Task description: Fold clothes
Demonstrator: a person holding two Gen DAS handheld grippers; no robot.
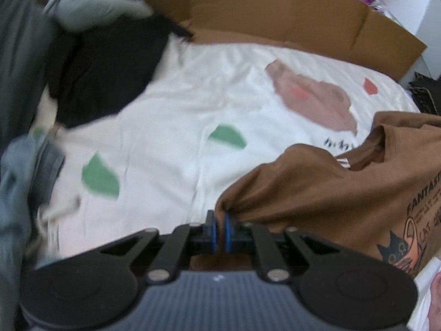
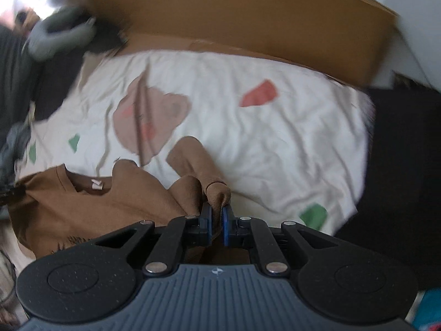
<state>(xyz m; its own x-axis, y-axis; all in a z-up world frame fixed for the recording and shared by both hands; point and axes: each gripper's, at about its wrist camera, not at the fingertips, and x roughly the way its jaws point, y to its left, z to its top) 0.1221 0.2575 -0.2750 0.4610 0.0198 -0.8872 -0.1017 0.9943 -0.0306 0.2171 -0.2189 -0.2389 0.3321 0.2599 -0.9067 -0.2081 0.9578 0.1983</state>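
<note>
A brown T-shirt [image 1: 330,193] is seen held up over a white bedsheet [image 1: 171,127] printed with green, red and pink patches, each of its two corners pinched by a handheld gripper. The left gripper [image 1: 220,227] is clamped on a bunched edge of the fabric; the right gripper [image 2: 217,216] is clamped on another gathered fold, with the collar and its label [image 2: 96,184] visible to its left. The shirt hangs crumpled between them, partly draped on the sheet, its printed side [image 1: 413,229] turned toward the left camera. A pile of dark and grey clothes [image 1: 104,63] is stacked at the far left, before a cardboard wall [image 1: 275,13]. For a clean fold, the cloth is judged best drawn taut between the two grips and laid flat, with both grips kept firm so no edge slips
</note>
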